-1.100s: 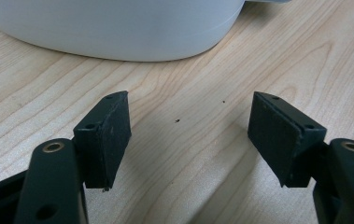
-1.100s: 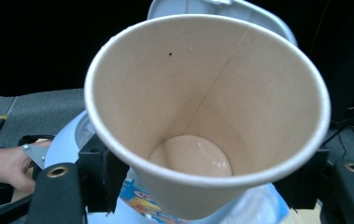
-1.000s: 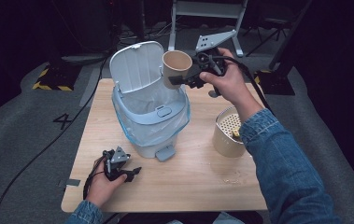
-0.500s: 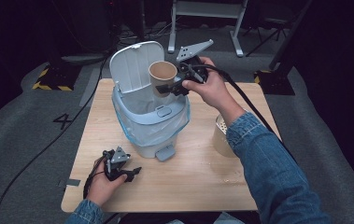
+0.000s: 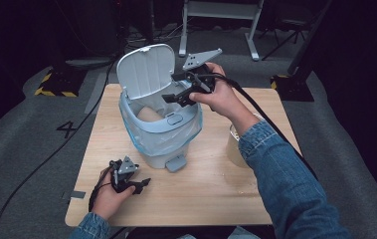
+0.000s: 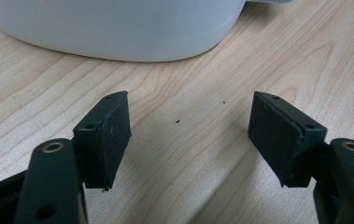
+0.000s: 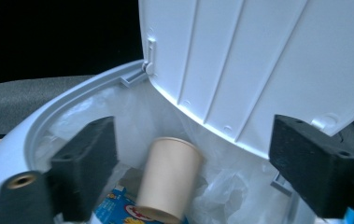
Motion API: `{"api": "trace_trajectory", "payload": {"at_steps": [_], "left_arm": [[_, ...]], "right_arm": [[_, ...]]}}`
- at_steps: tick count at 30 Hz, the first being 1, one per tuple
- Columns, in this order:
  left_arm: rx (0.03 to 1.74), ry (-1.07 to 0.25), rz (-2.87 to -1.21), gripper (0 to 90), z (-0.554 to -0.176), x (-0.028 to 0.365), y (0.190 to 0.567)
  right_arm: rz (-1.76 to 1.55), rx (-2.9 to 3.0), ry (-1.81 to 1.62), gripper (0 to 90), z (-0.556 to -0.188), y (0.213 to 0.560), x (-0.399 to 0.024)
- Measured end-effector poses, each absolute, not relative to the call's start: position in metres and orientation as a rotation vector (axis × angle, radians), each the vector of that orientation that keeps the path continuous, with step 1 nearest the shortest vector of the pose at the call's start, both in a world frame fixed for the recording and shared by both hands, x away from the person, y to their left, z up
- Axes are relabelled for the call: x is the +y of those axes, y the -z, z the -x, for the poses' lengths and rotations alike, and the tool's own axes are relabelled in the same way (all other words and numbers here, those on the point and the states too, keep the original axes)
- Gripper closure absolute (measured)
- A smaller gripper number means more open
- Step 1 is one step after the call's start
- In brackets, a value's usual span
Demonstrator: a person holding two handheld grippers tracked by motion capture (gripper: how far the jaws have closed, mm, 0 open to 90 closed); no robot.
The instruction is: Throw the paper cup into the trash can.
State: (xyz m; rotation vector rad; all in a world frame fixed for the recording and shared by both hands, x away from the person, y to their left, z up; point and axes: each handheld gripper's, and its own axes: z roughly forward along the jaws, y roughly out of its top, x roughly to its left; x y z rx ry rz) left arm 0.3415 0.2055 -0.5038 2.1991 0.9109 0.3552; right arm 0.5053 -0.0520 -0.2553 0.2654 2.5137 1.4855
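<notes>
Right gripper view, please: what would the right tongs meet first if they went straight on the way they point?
Probably the paper cup lying in the bin, just ahead between the open right tongs; depth is hard to judge.

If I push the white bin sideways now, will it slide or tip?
The bin would probably slide on the smooth wooden table, being light-looking plastic. The raised lid may make it rock backward. The paper cup inside likely adds little weight.

Tan paper cup (image 7: 167, 179) inside bin (image 5: 148, 124)
</notes>
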Motion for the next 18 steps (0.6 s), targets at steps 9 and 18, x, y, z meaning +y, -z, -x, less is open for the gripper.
{"api": "trace_trajectory", "payload": {"at_steps": [9,18], "left_arm": [[0.912,-0.354,-2.199,29.9,-0.342,0.206,0.504],[0.912,-0.354,-2.198,29.8,-0.341,0.205,0.504]], "right_arm": [[-0.227,2.471,-1.477,17.8,-0.492,0.235,-0.072],[-0.315,2.426,-1.41,23.0,-0.473,0.214,-0.112]]}}
